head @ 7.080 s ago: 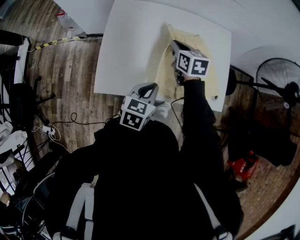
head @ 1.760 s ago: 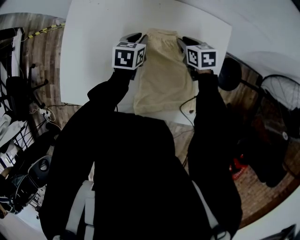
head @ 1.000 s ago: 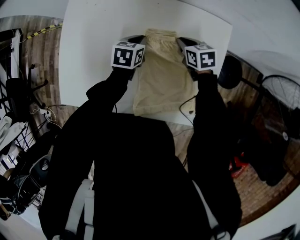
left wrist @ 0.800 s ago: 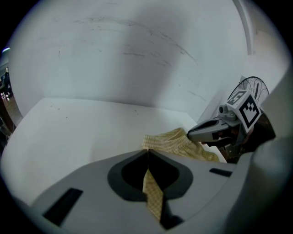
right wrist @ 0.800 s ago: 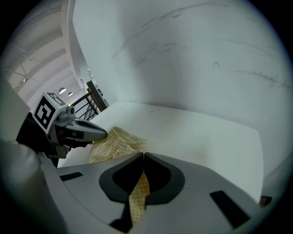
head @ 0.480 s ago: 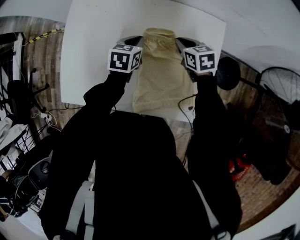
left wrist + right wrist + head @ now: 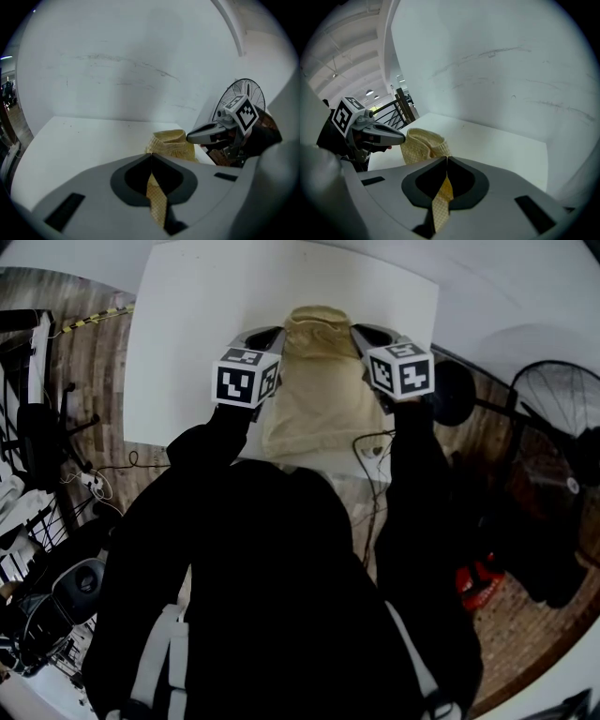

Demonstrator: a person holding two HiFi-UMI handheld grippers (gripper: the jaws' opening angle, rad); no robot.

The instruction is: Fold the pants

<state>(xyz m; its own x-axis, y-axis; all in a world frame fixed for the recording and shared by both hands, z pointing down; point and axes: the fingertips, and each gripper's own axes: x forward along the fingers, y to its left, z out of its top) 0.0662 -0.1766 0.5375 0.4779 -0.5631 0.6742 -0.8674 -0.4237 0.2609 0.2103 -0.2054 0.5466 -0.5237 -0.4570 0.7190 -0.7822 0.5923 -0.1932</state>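
**Twin grippers pinch tan pants over white table**

The left gripper (image 7: 274,334) and the right gripper (image 7: 358,332) each have their jaws closed on a strip of the tan pants (image 7: 319,395). They grip one on either side of the garment's far end, which bunches up between them over the white table (image 7: 187,352). The rest of the cloth drapes back toward the person, whose dark torso (image 7: 272,596) and sleeves hide the near edge of pants and table. A plain white wall stands beyond the table. A floor fan (image 7: 553,404) stands at right, cables (image 7: 108,479) trail across the wood floor (image 7: 80,371), and a red object (image 7: 478,579) lies nearby.
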